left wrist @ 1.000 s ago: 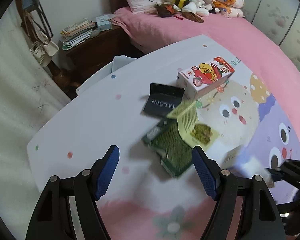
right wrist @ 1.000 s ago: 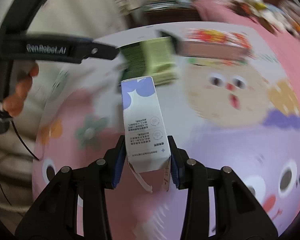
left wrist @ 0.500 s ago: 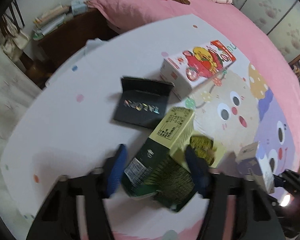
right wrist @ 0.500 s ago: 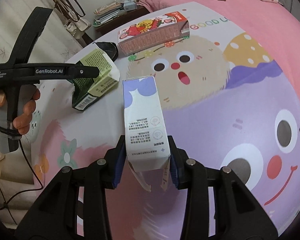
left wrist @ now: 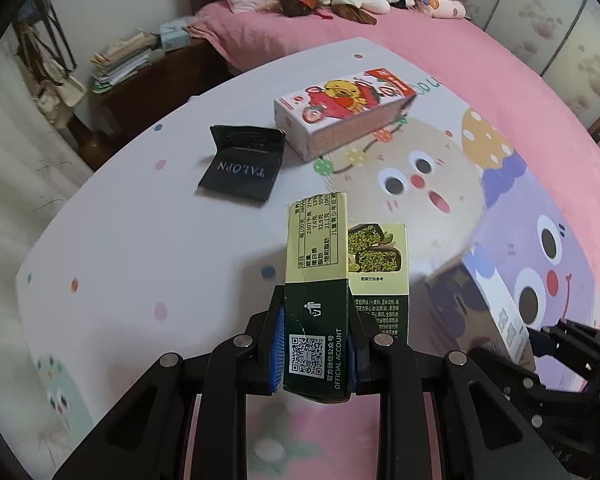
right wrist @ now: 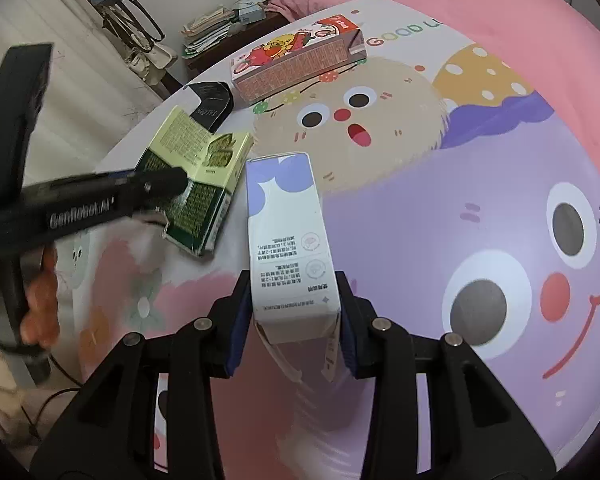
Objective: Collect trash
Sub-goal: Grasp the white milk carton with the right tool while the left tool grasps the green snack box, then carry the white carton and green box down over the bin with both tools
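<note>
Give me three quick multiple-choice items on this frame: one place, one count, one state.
1. Where is the black packet?
A. left of the strawberry box
B. on the pillow
C. in the right gripper

2. How many boxes lie loose on the mat, ungripped?
A. one
B. three
C. four

3. What sits in the left gripper?
A. nothing
B. green box
C. plush toy

Answers: 1 A, it lies beside that box in the left wrist view. 2 A, only the strawberry box. 3 B, its closing pads flank the green box; the right holds the white-and-purple carton.
</note>
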The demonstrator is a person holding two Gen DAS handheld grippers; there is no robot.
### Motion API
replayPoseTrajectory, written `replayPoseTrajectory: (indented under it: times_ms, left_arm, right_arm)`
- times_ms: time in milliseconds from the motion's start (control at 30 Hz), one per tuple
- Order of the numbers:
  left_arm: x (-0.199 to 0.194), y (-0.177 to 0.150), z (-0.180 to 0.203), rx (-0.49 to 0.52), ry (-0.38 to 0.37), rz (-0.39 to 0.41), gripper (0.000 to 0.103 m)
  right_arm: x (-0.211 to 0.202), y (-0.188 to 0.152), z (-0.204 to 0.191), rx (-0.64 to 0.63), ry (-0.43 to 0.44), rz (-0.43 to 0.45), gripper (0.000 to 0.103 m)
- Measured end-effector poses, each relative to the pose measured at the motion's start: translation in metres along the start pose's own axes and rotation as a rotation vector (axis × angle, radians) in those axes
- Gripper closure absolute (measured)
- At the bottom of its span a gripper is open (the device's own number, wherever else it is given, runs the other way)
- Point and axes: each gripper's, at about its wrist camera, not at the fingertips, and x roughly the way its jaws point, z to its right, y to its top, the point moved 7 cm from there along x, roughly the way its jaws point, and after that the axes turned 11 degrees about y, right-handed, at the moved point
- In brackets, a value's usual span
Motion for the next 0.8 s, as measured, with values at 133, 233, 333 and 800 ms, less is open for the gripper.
replayPoseTrajectory:
  times_ms: [133, 233, 333, 800]
  left_arm:
    - [-0.028, -0.028, 0.012, -0.079, 0.006, 0.013, 0.08]
    - [-0.051, -0.047, 0.022, -0.133, 0.006, 0.024, 0.08]
    - [-0.078, -0.07, 0.04, -0.178, 0.008, 0.036, 0.08]
    - [-0.179, -0.244, 0.17, -0.317, 0.059, 0.027, 0.08]
  right_arm:
    - [-0.017, -0.011, 0.002, -0.004, 0.011, 0.0, 0.068]
    - [-0.033, -0.021, 0.005, -0.009, 0.021, -0.001, 0.068]
    - [-0.055, -0.036, 0.01, -0.026, 0.038, -0.005, 0.068]
    - [-0.195, -0.16, 0.061, -0.175, 0.144, -0.034, 0.068]
